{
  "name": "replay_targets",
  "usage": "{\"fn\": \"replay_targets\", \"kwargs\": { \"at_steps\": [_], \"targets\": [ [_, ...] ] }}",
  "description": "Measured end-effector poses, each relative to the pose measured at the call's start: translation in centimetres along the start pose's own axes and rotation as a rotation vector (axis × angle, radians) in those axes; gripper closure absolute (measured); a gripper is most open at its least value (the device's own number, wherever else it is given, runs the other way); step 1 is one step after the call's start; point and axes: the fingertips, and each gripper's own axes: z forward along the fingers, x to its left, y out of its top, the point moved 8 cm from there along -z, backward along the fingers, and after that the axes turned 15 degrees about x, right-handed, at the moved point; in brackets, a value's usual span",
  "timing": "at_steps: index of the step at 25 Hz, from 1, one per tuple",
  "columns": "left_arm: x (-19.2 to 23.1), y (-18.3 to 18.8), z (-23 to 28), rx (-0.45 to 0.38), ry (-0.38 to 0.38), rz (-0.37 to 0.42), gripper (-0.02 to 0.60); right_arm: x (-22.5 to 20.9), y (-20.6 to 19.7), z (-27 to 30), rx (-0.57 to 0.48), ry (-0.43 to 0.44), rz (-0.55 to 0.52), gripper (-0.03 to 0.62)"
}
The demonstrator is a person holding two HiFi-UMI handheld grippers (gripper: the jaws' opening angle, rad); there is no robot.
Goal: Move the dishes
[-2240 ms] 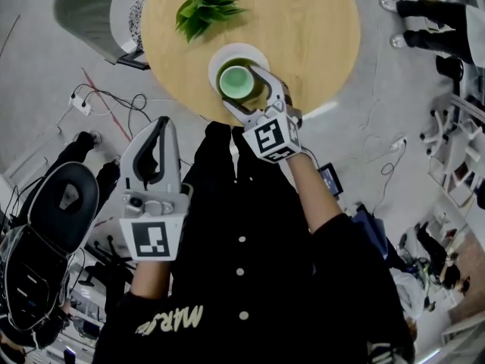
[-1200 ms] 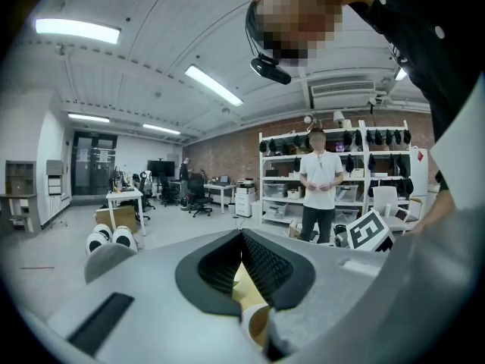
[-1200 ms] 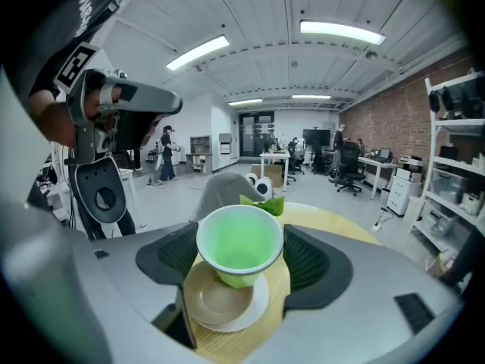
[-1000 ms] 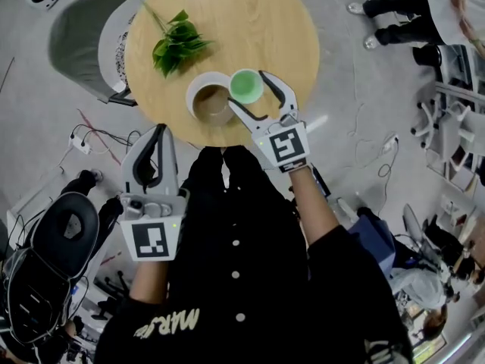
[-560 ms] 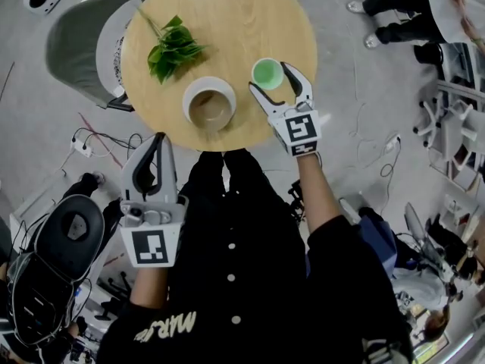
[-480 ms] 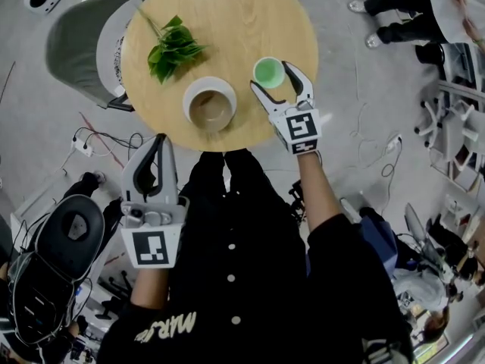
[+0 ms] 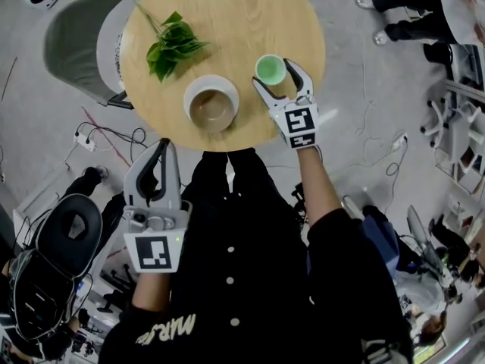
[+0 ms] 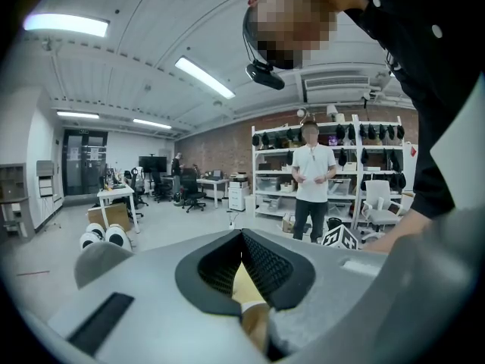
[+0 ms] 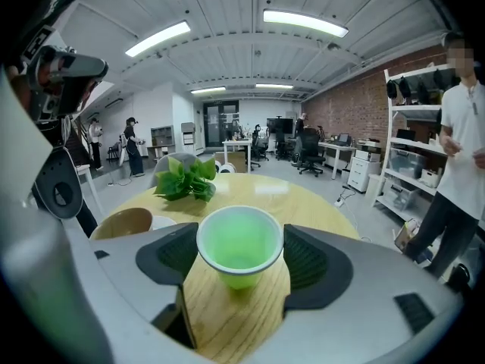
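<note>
R gripper (image 9: 241, 259) has its jaws spread wide w/ the green cup (image 7: 270, 68) standing upright between the 2 pads (image 9: 173, 258) on the round wooden table (image 7: 227, 14). A thin gap shows on the cup's right side; can't tell if the other pad touches the rim. Cup looks empty. It sits near the table's right edge, apart from the tan bowl (image 7: 211, 110), which rests on a white plate (image 7: 188, 101) toward the near edge. A leafy green sprig (image 7: 170, 42) lies on the table's left part, beyond the plate. L gripper (image 8: 242, 241) is off the table by the person's torso, jaws closed tip to tip w/ nothing between them.
</note>
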Motion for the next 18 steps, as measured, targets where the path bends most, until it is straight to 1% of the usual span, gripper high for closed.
{"fn": "replay_targets", "kwargs": {
  "at_steps": [9,15,18],
  "targets": [
    [-0.4,-0.6,0.5,0.017,-0.002,-0.003,0.58,0.3,-1.0,1.1,0.008,-0.006,-0.033,0.246],
    [-0.3,-0.8,0.6,0.02,0.004,-0.006,0.58,0.4,-1.1,1.3,0.016,0.002,-0.031,0.244],
    [-0.3,-0.8,0.6,0.015,0.003,-0.006,0.58,0.5,-1.3,1.3,0.02,0.02,-0.029,0.224]
  ]
}}
